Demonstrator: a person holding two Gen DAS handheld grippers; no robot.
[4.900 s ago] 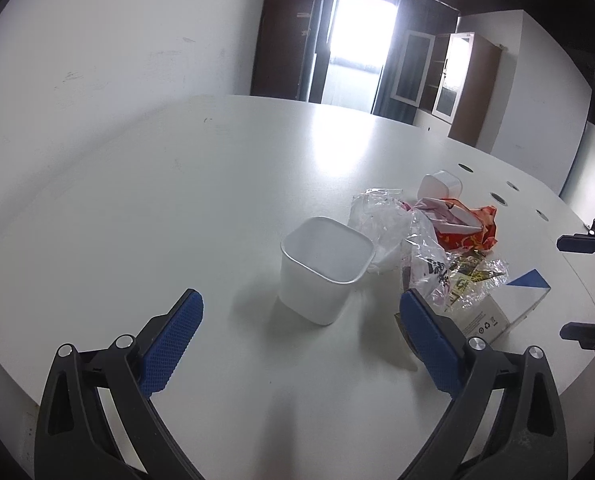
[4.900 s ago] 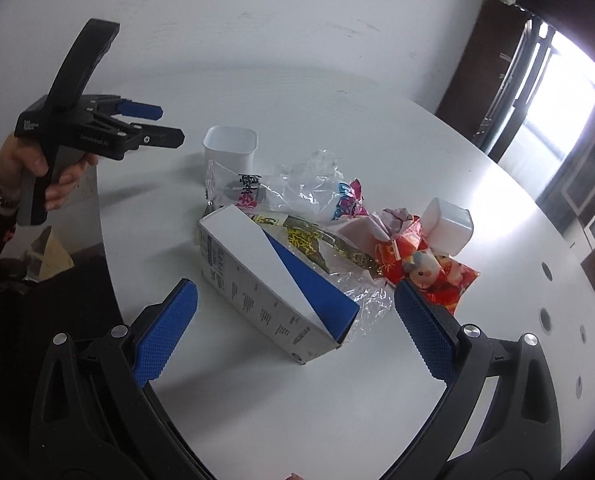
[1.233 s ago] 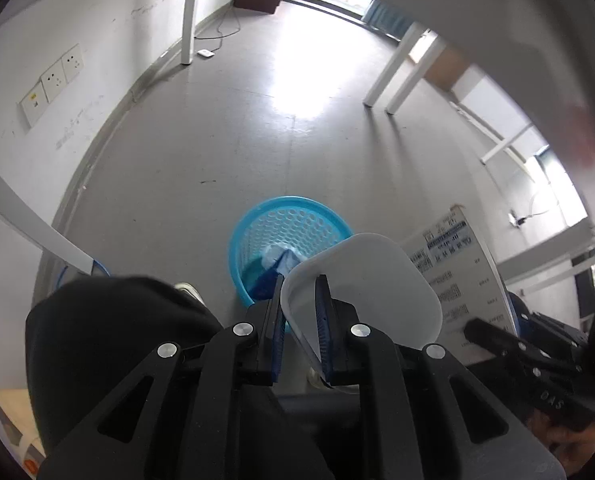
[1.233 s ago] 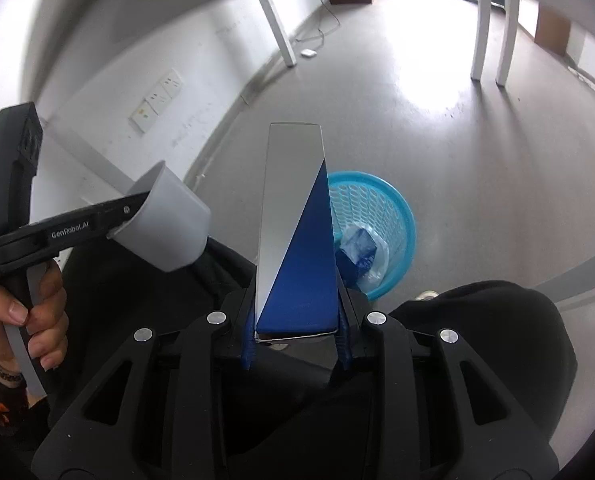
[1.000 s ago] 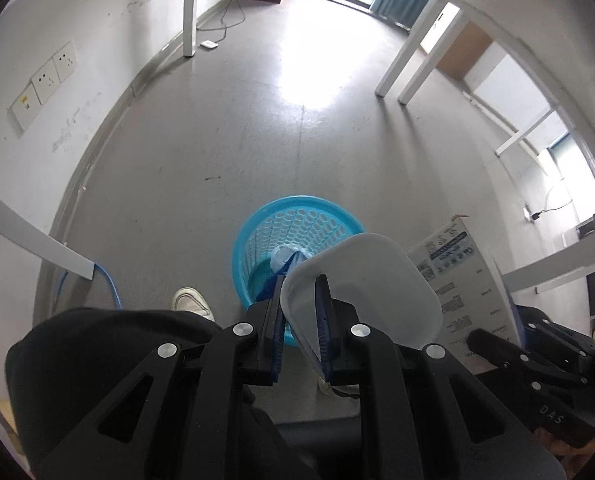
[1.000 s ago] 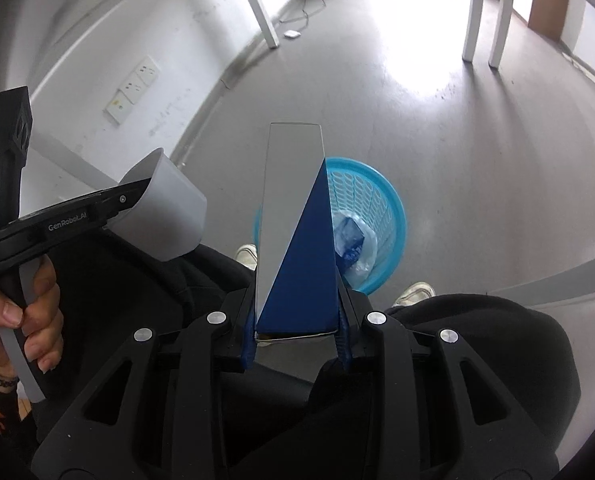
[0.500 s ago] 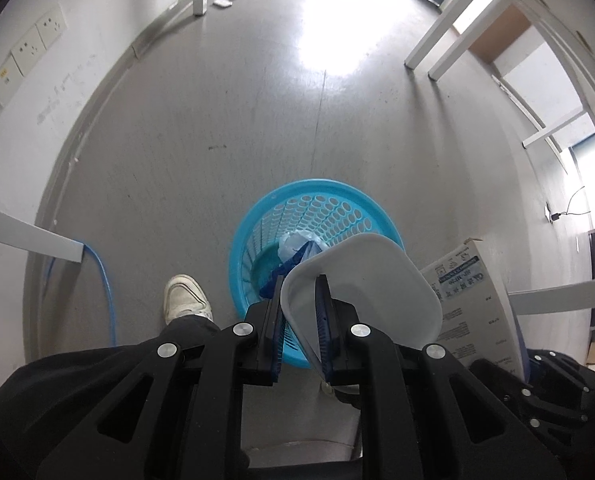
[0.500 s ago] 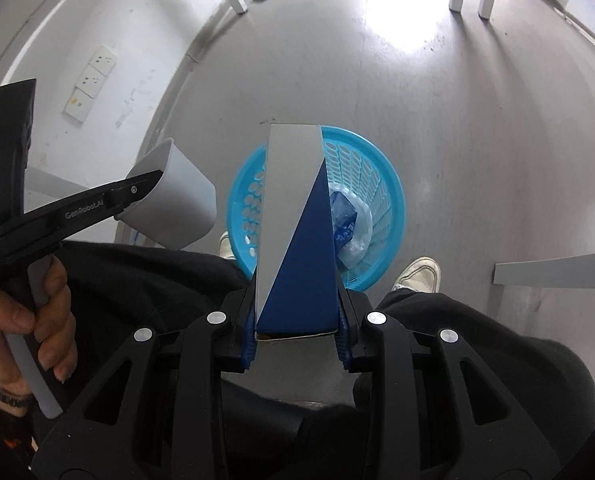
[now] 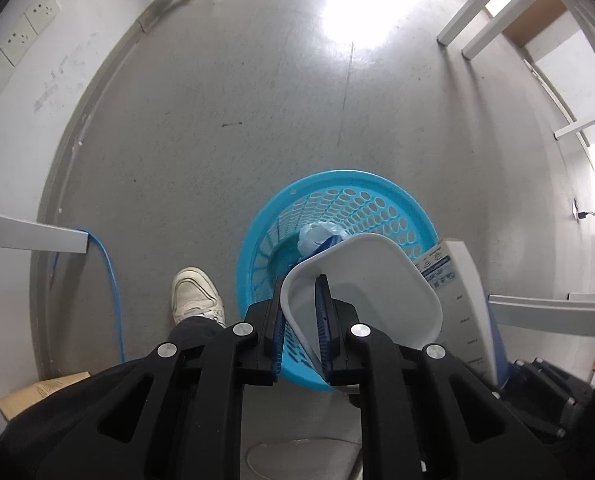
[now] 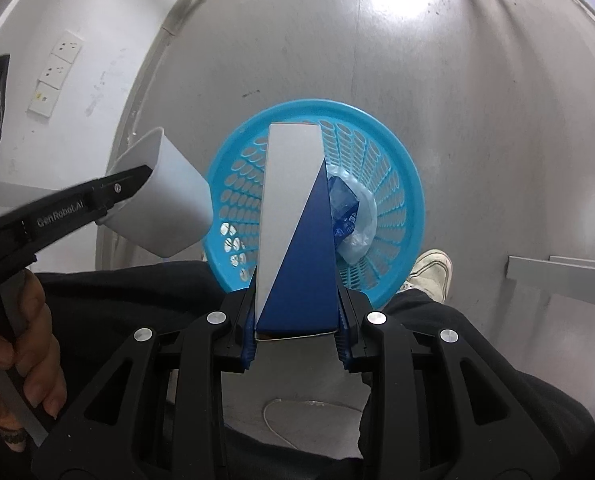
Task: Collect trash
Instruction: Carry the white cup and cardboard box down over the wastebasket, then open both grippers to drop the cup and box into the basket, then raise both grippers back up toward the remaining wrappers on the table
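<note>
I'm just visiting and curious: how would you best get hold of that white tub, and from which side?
By its thin wall at the open rim, one finger inside and one outside, coming in over the rim. The tub is too wide to span, but its wall is thin and stiff. The left gripper holds it just so, jaws shut on the wall, above the blue basket.

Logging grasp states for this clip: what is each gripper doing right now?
Left gripper: closed on the white tub wall.
Right gripper: closed on the blue-and-white carton.
</note>
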